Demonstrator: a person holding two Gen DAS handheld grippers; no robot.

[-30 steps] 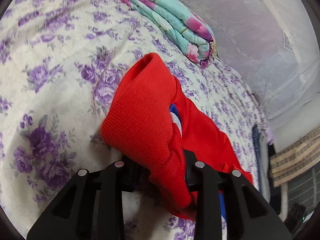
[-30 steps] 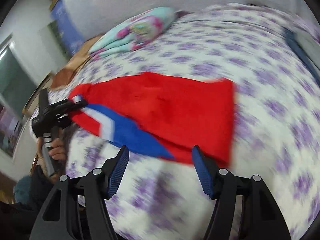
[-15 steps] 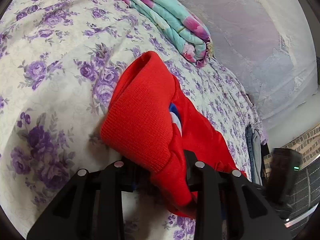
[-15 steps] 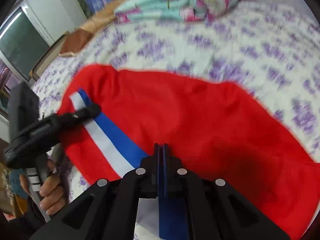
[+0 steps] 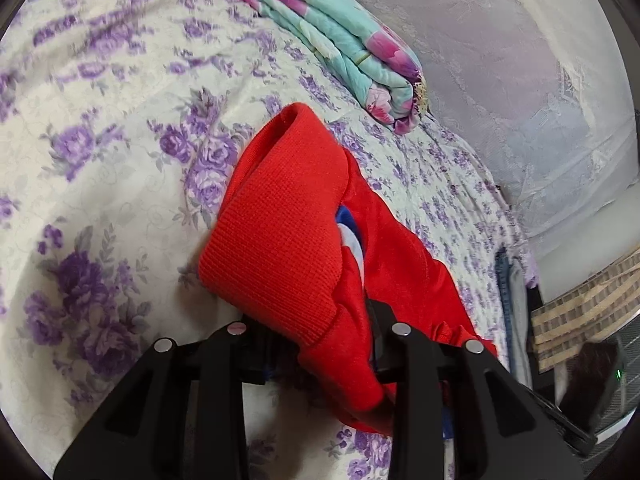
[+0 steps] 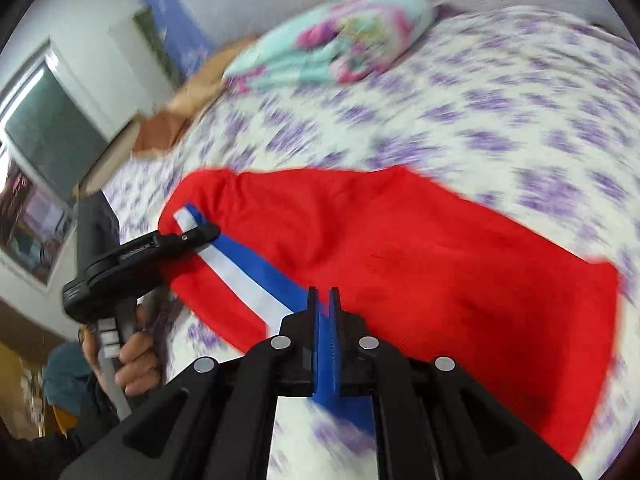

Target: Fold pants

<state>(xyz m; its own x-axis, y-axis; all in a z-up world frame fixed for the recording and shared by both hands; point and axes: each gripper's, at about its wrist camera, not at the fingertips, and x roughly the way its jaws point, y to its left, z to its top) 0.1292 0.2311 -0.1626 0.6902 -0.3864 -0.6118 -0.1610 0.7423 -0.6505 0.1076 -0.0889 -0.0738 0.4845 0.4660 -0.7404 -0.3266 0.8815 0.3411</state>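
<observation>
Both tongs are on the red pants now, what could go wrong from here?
1. The left tongs pinch only the ribbed cuff end of the red pants; a hard pull might slip it free.
2. The right tongs grip the striped edge, so lifting unevenly could skew the fold.

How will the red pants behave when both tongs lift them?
The red pants will probably sag between the left tongs and right tongs, since the fabric bunches softly. The ribbed cuff looks thicker, so it may hold shape better.
</observation>
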